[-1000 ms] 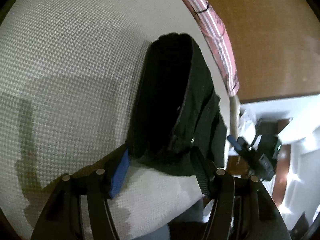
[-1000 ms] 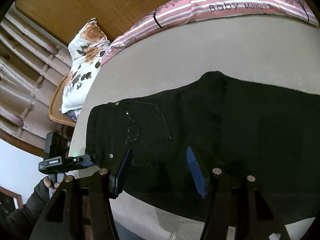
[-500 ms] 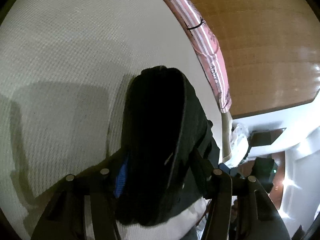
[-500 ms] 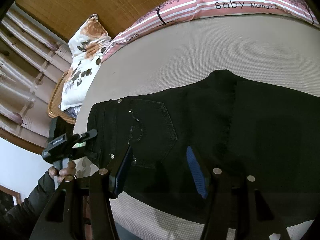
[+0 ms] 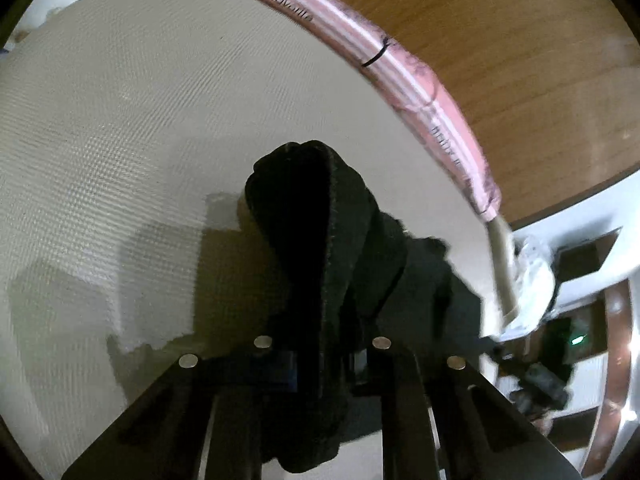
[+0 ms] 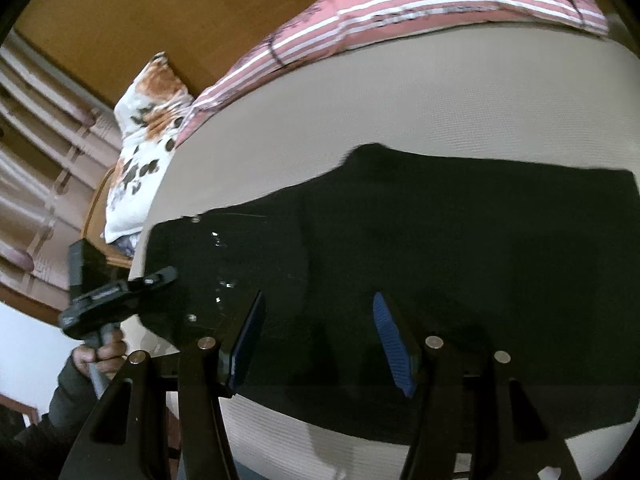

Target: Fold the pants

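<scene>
On the beige waffle-weave mattress [image 6: 400,128], black denim pants [image 6: 440,260] are lying flat, their waistband edge bunching into a thick fold between the clamping left gripper [image 5: 324,354]. Right gripper [image 6: 320,340] is hovering agape above, pink striped pillow [image 6: 400,12] beyond.

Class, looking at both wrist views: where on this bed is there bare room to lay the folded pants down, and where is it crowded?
Bare mattress lies between the black pants and the pink striped bolster, plus a thin near strip. The side toward the floral pillow is crowded, with the left gripper there.
</scene>
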A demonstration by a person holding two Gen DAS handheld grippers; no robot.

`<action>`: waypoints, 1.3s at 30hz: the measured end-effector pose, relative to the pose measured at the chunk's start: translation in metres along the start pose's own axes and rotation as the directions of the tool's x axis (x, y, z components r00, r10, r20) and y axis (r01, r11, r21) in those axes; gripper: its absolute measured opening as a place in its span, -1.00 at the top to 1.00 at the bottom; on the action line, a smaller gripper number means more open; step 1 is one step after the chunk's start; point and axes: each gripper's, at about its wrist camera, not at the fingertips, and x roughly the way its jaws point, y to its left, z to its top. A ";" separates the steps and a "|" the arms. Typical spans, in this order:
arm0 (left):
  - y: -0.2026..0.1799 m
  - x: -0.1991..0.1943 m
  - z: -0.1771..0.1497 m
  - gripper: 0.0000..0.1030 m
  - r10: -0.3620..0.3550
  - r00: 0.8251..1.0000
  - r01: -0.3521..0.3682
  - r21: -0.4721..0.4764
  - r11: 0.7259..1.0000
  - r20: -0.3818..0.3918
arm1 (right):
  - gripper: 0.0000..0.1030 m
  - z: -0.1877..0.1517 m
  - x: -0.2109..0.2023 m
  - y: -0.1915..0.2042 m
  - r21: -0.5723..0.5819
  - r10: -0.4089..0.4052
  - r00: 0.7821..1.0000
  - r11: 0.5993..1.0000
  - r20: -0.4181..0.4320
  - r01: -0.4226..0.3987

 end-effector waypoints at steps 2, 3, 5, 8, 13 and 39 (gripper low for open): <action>-0.015 -0.009 -0.002 0.71 -0.035 0.999 0.035 0.003 0.999 0.015 | -0.05 -0.004 -0.007 -0.015 0.021 -0.016 1.000 1.000 0.010 0.016; -0.023 -0.011 -0.002 0.71 -0.053 0.998 0.053 0.002 0.999 0.021 | -0.05 -0.005 -0.011 -0.022 0.034 -0.019 1.000 0.999 0.015 0.018; -0.046 -0.015 -0.004 0.72 -0.096 0.995 0.096 -0.008 0.995 0.021 | -0.05 -0.008 -0.021 -0.037 0.064 -0.022 0.999 0.998 0.033 0.020; -0.084 -0.013 -0.005 0.72 -0.148 0.989 0.148 -0.009 0.989 0.017 | -0.05 -0.013 -0.038 -0.059 0.107 -0.016 0.998 0.994 0.064 0.009; -0.163 0.011 -0.010 0.72 -0.210 0.978 0.210 0.016 0.978 -0.006 | -0.05 -0.016 -0.072 -0.091 0.160 -0.014 0.991 0.987 0.133 -0.007; -0.313 0.249 -0.111 0.39 0.150 0.976 -0.074 0.409 0.910 -0.157 | -0.06 -0.048 -0.124 -0.243 0.358 -0.021 0.977 0.932 0.212 -0.058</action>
